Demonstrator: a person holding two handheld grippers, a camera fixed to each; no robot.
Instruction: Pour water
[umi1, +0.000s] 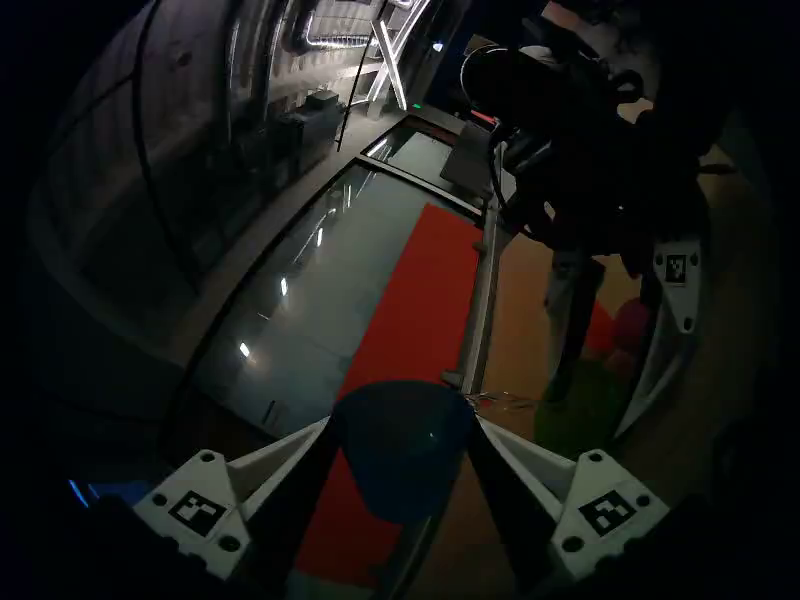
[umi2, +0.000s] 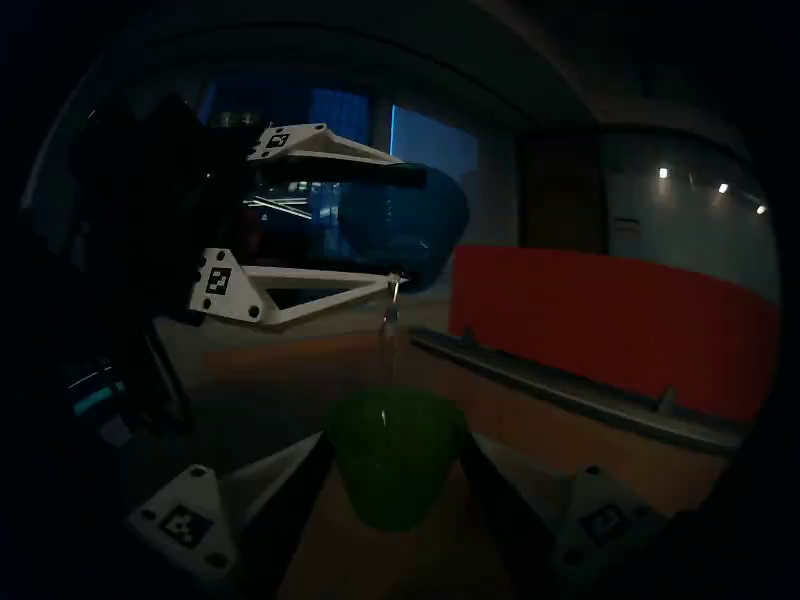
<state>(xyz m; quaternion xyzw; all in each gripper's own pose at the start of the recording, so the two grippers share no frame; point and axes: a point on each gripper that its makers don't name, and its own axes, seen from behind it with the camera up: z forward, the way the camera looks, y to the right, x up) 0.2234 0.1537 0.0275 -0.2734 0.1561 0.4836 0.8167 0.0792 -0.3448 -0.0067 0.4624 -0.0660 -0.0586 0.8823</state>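
Fingers (umi1: 280, 455) of the left gripper (umi1: 402, 428) are clamped on a blue cup (umi1: 400, 470), one on each side of its wall. In the right gripper view that cup lies tipped nearly on its side, with its lip past the fingertips. The right gripper (umi2: 395, 440) grips a green cup (umi2: 395, 465) in the same way, upright between its fingers (umi2: 280, 460). The green cup's open mouth sits just below the blue cup's lip.

A thin stream of water (umi2: 388, 330) falls from the blue lip into the green cup, so the pour looks to be under way. How full either cup is cannot be read in this dim light.

To pour well, the left fingers should add tilt slowly so the stream stays narrow. The lip belongs directly over the middle of the green mouth. The right fingers should hold level and firm, since a wobble would send water over the rim onto the desk (umi2: 560, 425) beneath.

By count there are two cups, one blue and one green, two grippers and one stream.
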